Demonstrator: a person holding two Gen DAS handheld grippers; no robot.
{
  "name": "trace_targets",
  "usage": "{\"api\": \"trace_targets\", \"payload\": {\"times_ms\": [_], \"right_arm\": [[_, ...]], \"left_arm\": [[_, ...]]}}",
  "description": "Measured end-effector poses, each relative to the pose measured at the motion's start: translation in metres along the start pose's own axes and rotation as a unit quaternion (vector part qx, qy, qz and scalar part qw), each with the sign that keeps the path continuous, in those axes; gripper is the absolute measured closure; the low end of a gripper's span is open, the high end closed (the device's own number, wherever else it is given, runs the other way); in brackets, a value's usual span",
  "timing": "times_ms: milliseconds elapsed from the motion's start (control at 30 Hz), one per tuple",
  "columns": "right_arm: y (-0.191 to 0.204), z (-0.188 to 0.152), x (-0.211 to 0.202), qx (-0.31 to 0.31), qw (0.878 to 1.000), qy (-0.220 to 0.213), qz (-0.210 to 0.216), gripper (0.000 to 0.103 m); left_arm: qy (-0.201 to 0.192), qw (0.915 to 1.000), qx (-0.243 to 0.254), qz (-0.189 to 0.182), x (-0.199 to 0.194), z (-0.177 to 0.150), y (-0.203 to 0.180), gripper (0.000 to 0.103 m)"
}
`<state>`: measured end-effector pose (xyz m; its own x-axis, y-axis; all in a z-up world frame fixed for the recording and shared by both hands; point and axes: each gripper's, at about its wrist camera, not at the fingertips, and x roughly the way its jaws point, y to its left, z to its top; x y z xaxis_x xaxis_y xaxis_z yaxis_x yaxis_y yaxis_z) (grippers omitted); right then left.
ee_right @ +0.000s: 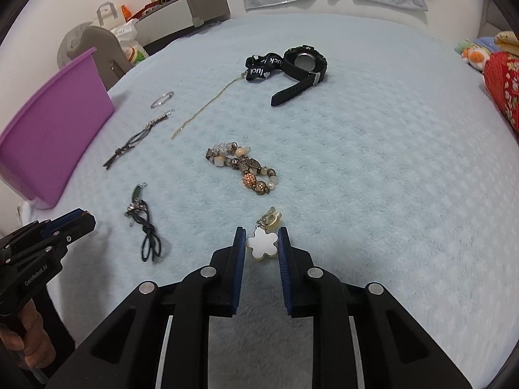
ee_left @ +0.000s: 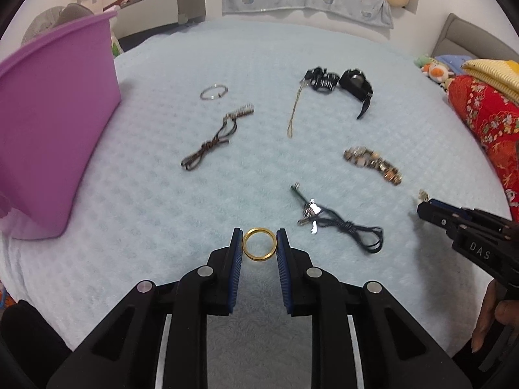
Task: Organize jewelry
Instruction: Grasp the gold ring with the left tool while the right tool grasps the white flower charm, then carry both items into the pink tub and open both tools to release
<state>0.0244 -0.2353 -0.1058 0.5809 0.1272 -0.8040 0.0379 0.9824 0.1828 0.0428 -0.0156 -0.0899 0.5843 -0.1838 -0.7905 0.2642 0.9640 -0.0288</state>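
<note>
Between the blue pads of the left gripper [ee_left: 259, 241], at lower centre of the left wrist view, lies a gold ring [ee_left: 259, 244] flat on the pale blue blanket [ee_left: 155, 194]. The jaws are narrowed around it, both pads at or almost at its rim, though a firm pinch cannot be confirmed. At the right edge of that frame the other tool carries the white letters "DAS".

At lower centre of the right wrist view, the right gripper [ee_right: 261, 241] brackets a white flower-shaped charm [ee_right: 262, 242], with a small gold clasp [ee_right: 271, 216] just above it. One pad touches a petal; whether the other does is unclear. At lower left the left tool's body reads "GenRobot.AI".

Spread over the blanket are a beaded bracelet [ee_right: 243, 168] in mid frame, a dark cord necklace [ee_right: 147, 230] at left, a thin gold chain [ee_right: 204, 110], a silver bangle [ee_right: 161, 100], and a black watch [ee_right: 303, 68] at upper centre. Beside the watch a black ribbon [ee_right: 261, 66] shows "luck" in white. A purple bin [ee_right: 55, 142] stands at the left edge.
</note>
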Motion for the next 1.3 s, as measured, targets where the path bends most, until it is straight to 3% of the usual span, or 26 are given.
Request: {"api": "trace_targets", "payload": {"times_ms": [367, 700, 1033, 1300], "right_arm": [[0.027, 0.011, -0.041, 0.007, 1.0, -0.016, 0.024, 0.083], [0.095, 0.066, -0.075, -0.035, 0.995, -0.052, 0.081, 0.083], [0.207, 0.136, -0.081, -0.107, 0.977, -0.077, 0.167, 0.083], [0.313, 0.185, -0.067, -0.17, 0.959, -0.073, 0.216, 0.083]], "left_arm": [[-0.027, 0.9993, -0.019, -0.017, -0.046, 0.018, 0.011, 0.082], [-0.063, 0.9957, -0.065, -0.019, -0.095, 0.051, 0.056, 0.082], [-0.11, 0.9873, -0.111, 0.027, -0.141, 0.097, 0.135, 0.082], [-0.119, 0.972, -0.174, 0.103, -0.156, 0.114, 0.226, 0.082]]}}
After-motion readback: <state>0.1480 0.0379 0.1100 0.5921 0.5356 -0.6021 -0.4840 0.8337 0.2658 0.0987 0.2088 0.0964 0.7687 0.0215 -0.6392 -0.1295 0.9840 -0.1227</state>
